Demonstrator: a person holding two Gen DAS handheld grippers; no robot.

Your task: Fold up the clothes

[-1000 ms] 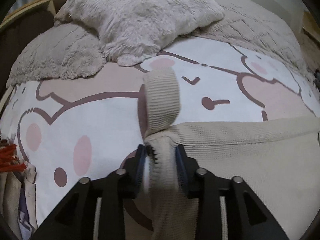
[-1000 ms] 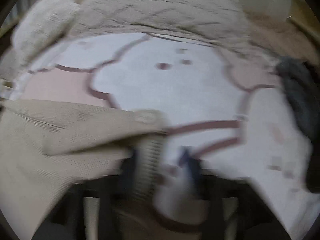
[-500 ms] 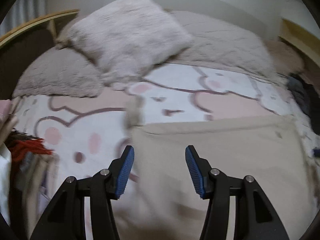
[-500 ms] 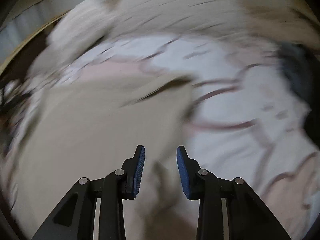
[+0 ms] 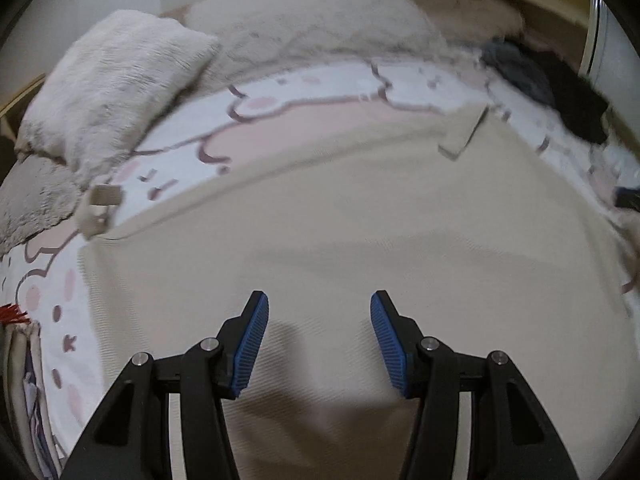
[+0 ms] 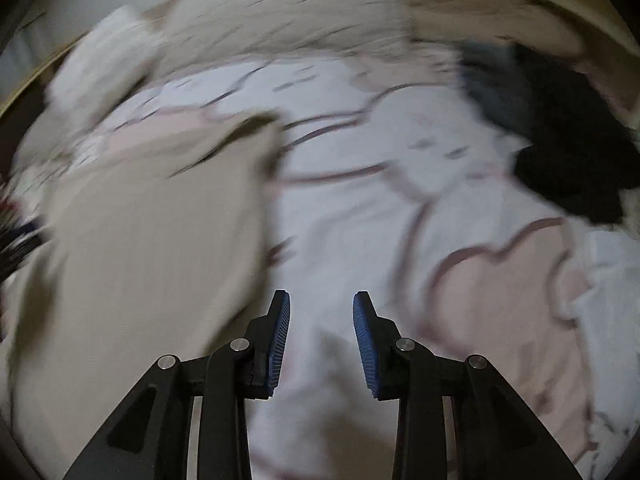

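Hanging over the bed, the left gripper [image 5: 319, 334] has its two blue pads [image 5: 250, 350] spread wide, with nothing between them. Right under it lies the beige knit garment [image 5: 360, 232], spread out flat on the bedsheet [image 5: 280, 120]. The cloth is a soft sand colour with tiny ribs in the weave. It looks smooth, with only a faint crease running across the middle. Its far edge makes a long straight line. A small ribbed cuff [image 5: 96, 210] sticks out at the far left corner, and another little flap [image 5: 464, 134] sticks up at the far right corner.

The right gripper [image 6: 321, 338] is also spread apart and holds nothing. It hangs over the bare sheet [image 6: 360, 216], and the beige garment [image 6: 140, 260] lies just to its left. This view is very blurry, so the cloth's edge is hard to see.

The sheet is white and pink with brown cartoon lines. Past the garment sits a fluffy pillow [image 5: 116, 92] on the left. A furry blanket [image 5: 320, 28] lies along the far side. Dark clothes [image 5: 560, 88] are piled at the far right, well apart from the beige one.
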